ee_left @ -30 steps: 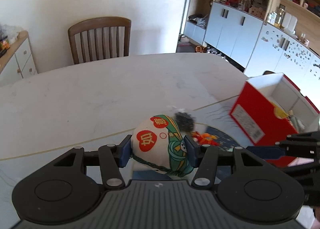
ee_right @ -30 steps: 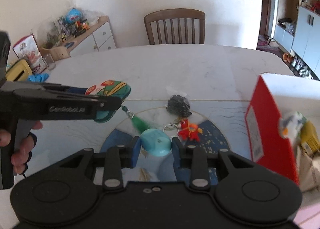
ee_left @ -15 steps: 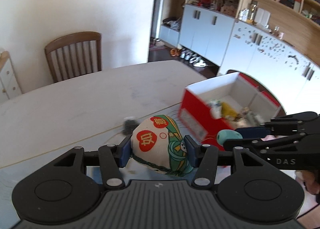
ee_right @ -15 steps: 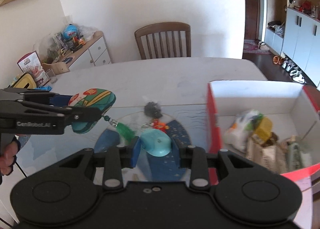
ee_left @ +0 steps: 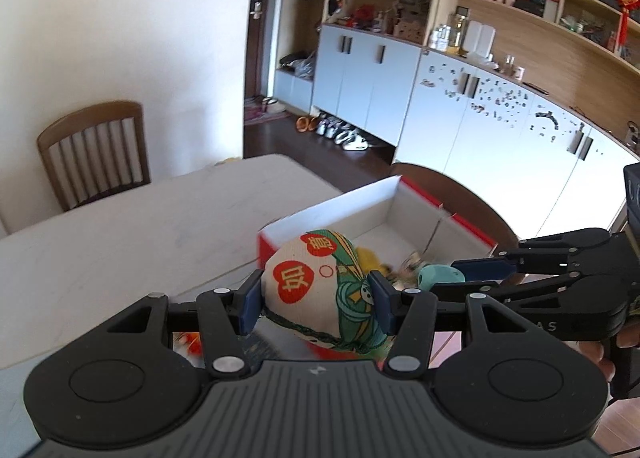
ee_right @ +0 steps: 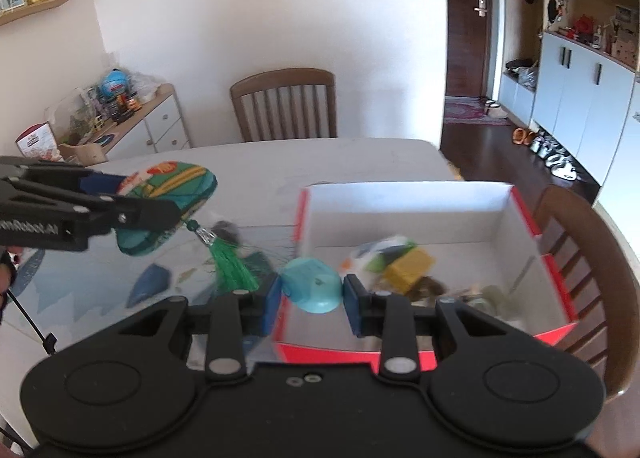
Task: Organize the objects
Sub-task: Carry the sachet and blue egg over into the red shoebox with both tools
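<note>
My left gripper [ee_left: 314, 300] is shut on a stuffed cloth pouch [ee_left: 320, 286] with red hearts, green print and a green tassel [ee_right: 230, 268]. It holds the pouch in the air by the near left corner of the red-and-white box [ee_left: 416, 214]. The pouch also shows in the right wrist view [ee_right: 168, 210], left of the box [ee_right: 408, 198]. My right gripper [ee_right: 310, 292] is shut on a teal rounded object [ee_right: 312, 284], held above the box's near left edge; it also shows in the left wrist view [ee_left: 440, 274]. Several small items [ee_right: 408, 264] lie in the box.
The box stands at the right end of a white table [ee_left: 120, 234] with a blue-patterned mat [ee_right: 152, 286]. A dark small item [ee_right: 226, 230] and an orange one [ee_left: 192, 342] lie on the mat. Wooden chairs stand at the far side [ee_right: 284, 106] and right [ee_right: 576, 258].
Both grippers have moved right with their loads, from over the mat to the box. The box now fills more of both views.
</note>
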Tool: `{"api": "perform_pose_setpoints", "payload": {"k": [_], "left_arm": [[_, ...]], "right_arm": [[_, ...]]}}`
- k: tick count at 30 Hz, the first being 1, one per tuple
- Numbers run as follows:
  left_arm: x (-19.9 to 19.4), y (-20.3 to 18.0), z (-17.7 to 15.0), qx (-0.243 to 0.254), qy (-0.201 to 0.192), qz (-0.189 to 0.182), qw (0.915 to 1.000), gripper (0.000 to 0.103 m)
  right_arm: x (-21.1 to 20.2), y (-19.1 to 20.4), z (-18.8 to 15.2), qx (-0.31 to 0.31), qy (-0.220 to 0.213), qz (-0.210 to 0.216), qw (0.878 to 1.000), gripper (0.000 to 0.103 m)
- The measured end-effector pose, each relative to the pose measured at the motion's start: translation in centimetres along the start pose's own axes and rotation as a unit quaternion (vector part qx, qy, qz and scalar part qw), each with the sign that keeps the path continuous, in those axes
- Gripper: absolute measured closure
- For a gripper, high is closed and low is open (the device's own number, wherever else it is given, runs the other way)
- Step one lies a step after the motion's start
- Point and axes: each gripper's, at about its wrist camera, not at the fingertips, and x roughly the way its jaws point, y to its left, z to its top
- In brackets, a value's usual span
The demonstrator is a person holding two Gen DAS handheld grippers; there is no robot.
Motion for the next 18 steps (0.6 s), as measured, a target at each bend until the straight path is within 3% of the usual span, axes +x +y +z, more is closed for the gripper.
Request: {"api": "perform_pose_setpoints", "payload": {"k": [10, 18], "left_arm": [[5.5, -6.1, 2.8, 0.028, 0.008, -0.005, 0.9996, 0.049], [11.0, -9.2, 2.4, 0.05, 0.049, 0.0, 0.9976, 0.049]], "right_arm": [[0.2, -7.9, 0.1, 0.004, -0.005, -0.026, 1.0, 0.071], [2.6, -12.3, 0.8, 0.003, 0.005, -0.038, 0.999, 0.071]]}}
